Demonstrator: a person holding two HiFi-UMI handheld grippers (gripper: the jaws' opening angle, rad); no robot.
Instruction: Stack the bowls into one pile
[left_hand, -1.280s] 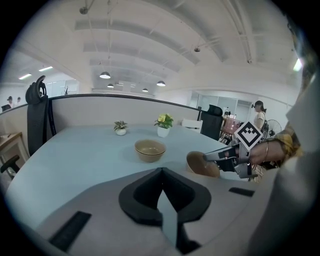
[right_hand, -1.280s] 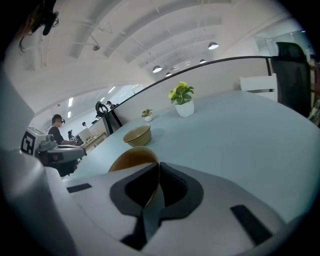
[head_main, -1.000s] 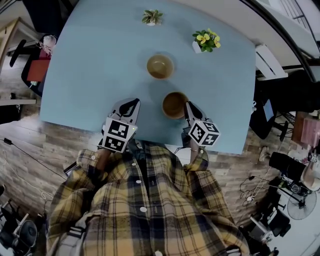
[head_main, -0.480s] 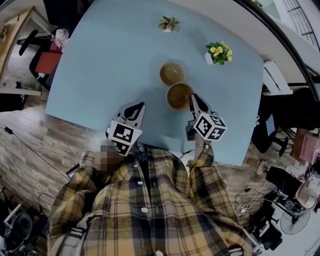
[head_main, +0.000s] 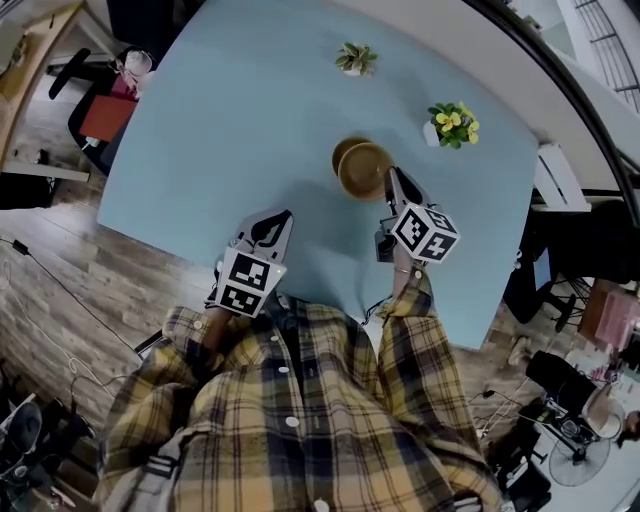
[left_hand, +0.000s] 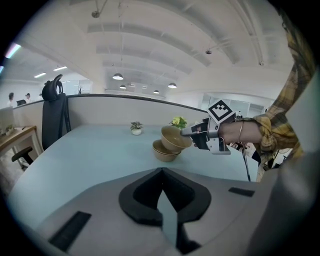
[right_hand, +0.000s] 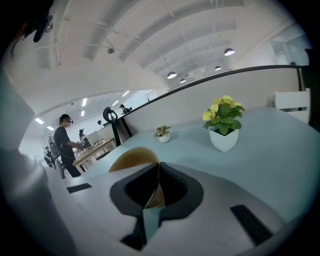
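Two tan bowls are on a light blue table (head_main: 220, 130). My right gripper (head_main: 393, 181) is shut on the near rim of one bowl (head_main: 366, 171) and holds it tilted, just above and partly over the other bowl (head_main: 344, 152), which rests on the table. The left gripper view shows the lifted bowl (left_hand: 175, 137) leaning over the resting bowl (left_hand: 164, 150), with the right gripper (left_hand: 188, 132) at its rim. In the right gripper view the bowl's rim (right_hand: 131, 159) sits between the jaws. My left gripper (head_main: 273, 222) is shut and empty near the table's front edge.
A yellow-flowered plant in a white pot (head_main: 451, 124) stands right of the bowls. A small green plant (head_main: 356, 58) stands at the far side. An office chair (left_hand: 52, 117) is beyond the table's left edge. People stand at desks far off (right_hand: 66, 142).
My right gripper has carried its bowl away from the table's front edge and over to the other bowl, which it now partly covers. The left gripper has stayed about where it was.
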